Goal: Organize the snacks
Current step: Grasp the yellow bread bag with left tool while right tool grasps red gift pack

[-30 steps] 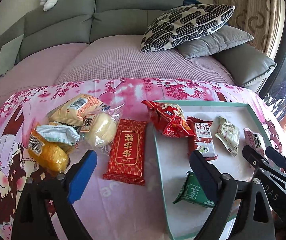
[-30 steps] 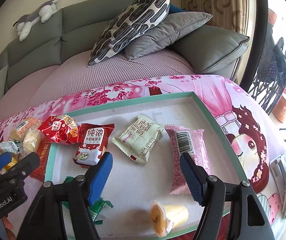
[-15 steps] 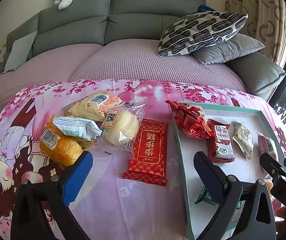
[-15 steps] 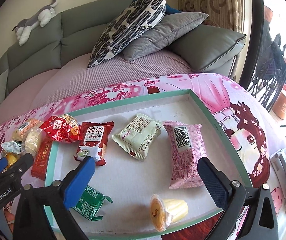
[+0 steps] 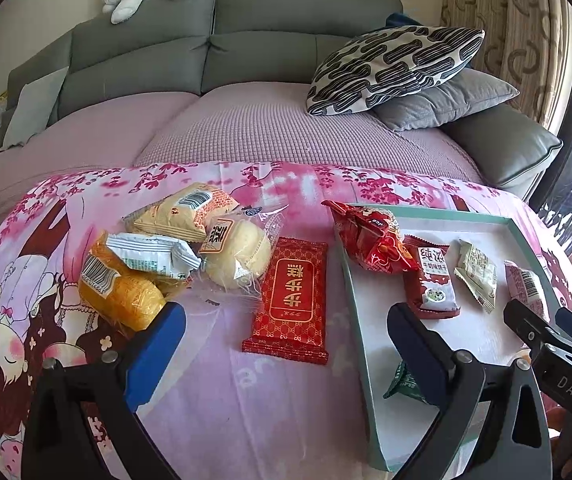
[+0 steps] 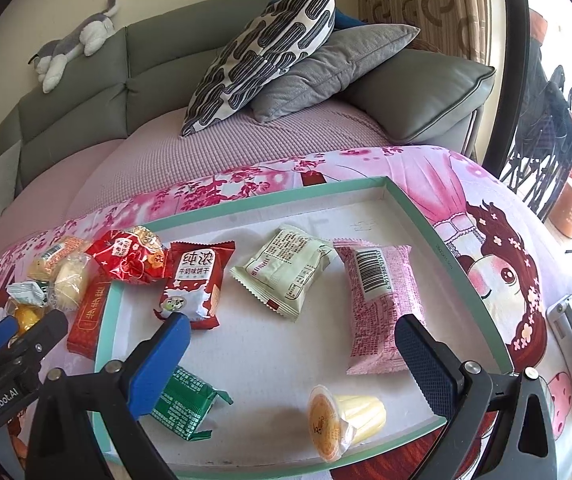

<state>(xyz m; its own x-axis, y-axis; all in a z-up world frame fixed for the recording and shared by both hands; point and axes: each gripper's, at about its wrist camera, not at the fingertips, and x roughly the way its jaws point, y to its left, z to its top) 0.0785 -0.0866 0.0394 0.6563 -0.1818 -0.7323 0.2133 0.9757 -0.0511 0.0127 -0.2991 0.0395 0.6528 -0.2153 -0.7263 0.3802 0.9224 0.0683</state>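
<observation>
Both claws spread wide and empty over a half-sorted snack spread.

Left gripper, jaws just opened with nothing between them, aimed at the flat red packet lying centre frame on the pink cloth, probably the next pick. Loose pile at left: orange bun, round bun, yellow packet. Right gripper, jaws likewise just opened, empty, over the tray. In the tray: pink packet, pale green packet, biscuit packet, green packet, jelly cup; crinkled red bag overhanging its upper-left rim.
</observation>
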